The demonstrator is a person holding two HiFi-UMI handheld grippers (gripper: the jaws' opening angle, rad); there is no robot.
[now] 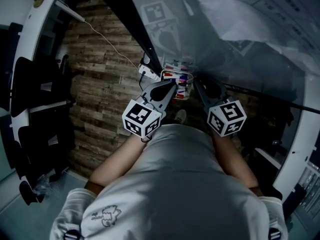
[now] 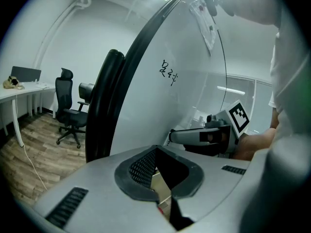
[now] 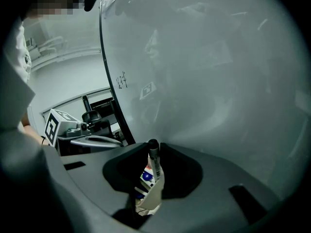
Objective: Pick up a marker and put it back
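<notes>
One marker [image 3: 155, 165], black cap up, pinched in right claw [image 1: 202, 88]; long axis roughly upright beside whiteboard [image 3: 204, 72]. Wire marker basket [image 1: 164, 75] just below, toward left claw [image 1: 161, 91], which is pressed together, empty. Likely return: right claw lowers marker tail-first.

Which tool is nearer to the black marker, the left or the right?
Right. The right tool grips the marker between its jaws; the left tool is apart from it, off to the left.
</notes>
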